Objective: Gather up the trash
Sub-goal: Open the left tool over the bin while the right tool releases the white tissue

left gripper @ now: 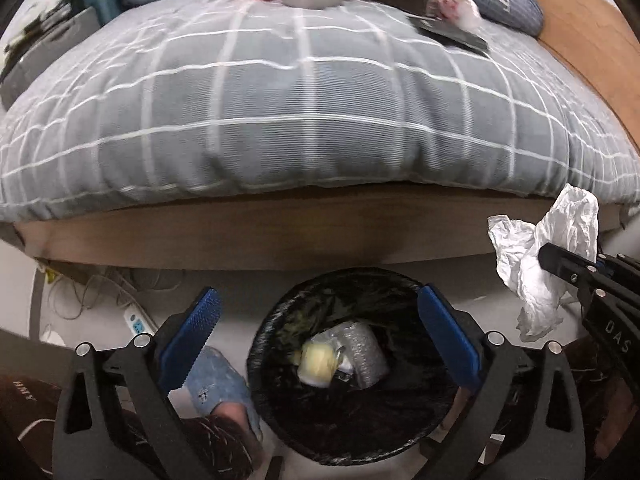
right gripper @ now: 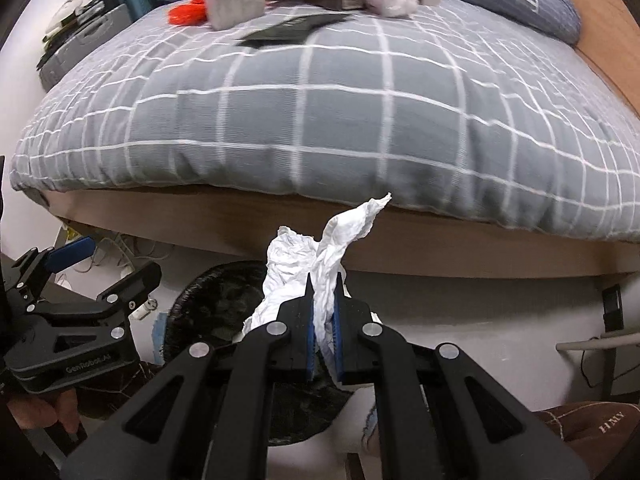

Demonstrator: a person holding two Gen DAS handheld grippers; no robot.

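Facing a grey checked bed [left gripper: 304, 112], black-lined bin [left gripper: 352, 412] on white floor, left gripper [left gripper: 316, 336] jaws released, right gripper [right gripper: 323, 300] clenching crumpled tissue [right gripper: 304, 272].

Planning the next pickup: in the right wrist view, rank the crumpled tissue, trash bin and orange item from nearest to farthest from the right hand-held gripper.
1. Crumpled tissue, clamped in the right hand-held gripper.
2. Trash bin, just below, lower left.
3. Orange item, far across the bed, upper left.

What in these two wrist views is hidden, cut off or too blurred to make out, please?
- Bin base: left wrist view, buried under trash and black liner.
- Bin contents: right wrist view, blocked by the crumpled tissue and right gripper.
- Items on the bed: both views, motion blur hides labels.
- Left gripper: open, nothing between its pads.
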